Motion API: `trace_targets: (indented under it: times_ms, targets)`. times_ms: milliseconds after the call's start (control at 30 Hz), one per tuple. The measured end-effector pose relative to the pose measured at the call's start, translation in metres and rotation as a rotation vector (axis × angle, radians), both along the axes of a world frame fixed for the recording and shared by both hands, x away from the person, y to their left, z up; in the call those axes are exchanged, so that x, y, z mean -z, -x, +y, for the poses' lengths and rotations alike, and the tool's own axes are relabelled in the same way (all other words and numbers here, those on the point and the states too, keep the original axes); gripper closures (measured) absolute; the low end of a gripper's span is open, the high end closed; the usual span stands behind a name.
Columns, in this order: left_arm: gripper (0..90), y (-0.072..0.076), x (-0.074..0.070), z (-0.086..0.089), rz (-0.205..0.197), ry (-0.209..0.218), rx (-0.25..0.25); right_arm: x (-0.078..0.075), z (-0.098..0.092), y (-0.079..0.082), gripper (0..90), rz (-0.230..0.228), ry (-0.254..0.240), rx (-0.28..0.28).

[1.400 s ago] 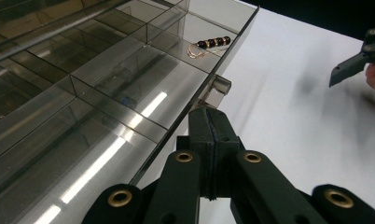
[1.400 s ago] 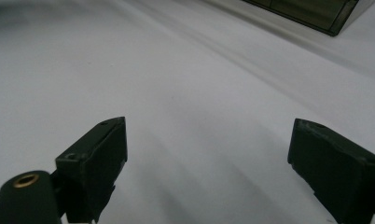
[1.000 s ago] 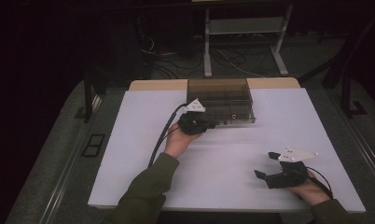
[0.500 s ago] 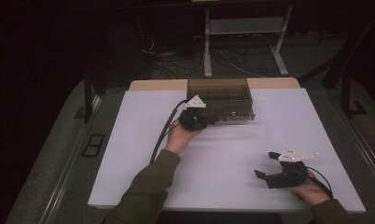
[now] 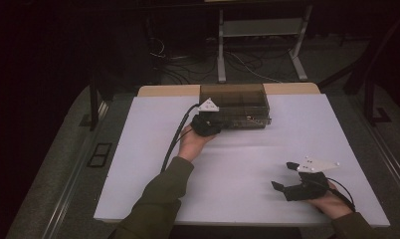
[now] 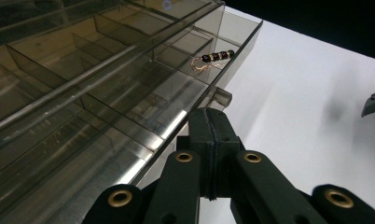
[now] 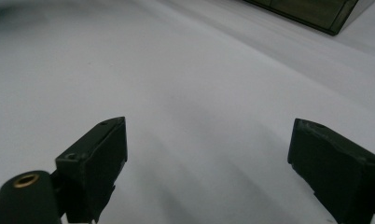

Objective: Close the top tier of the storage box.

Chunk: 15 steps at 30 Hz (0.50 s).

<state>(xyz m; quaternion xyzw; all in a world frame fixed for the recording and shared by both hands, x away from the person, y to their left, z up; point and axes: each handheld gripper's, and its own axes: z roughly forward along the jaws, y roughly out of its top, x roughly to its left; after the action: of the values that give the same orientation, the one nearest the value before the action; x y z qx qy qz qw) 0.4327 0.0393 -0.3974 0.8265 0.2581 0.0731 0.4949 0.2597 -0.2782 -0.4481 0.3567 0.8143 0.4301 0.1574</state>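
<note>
A smoky clear plastic box (image 5: 233, 102) with several divided compartments sits at the far middle of the white table (image 5: 248, 159). My left gripper (image 5: 214, 128) is at the box's front left edge. In the left gripper view its jaws (image 6: 209, 121) are pressed together with nothing between them, and the tips are against the box's front rim (image 6: 176, 126), below a small clear tab (image 6: 221, 96). One compartment holds a short wire with black beads (image 6: 212, 58). My right gripper (image 5: 282, 175) rests near the front right of the table, open and empty (image 7: 209, 158).
A corner of the box (image 7: 316, 11) shows far off in the right gripper view. A black cable (image 5: 175, 144) trails from the left gripper along the sleeve. Behind the table are a metal frame stand (image 5: 260, 45) and floor cables.
The left gripper has edged slightly toward the box's front edge. The right gripper has stayed where it was.
</note>
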Motion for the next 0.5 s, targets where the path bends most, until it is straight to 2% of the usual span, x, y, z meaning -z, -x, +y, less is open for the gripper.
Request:
trace_targets:
  times_ms: [500]
  targets:
    - [89.3,-0.0095,-0.0016,0.0001,-0.001,-0.021,-0.012,0.0000,-0.0003,0.0001,11.2,0.000,0.000,-0.001]
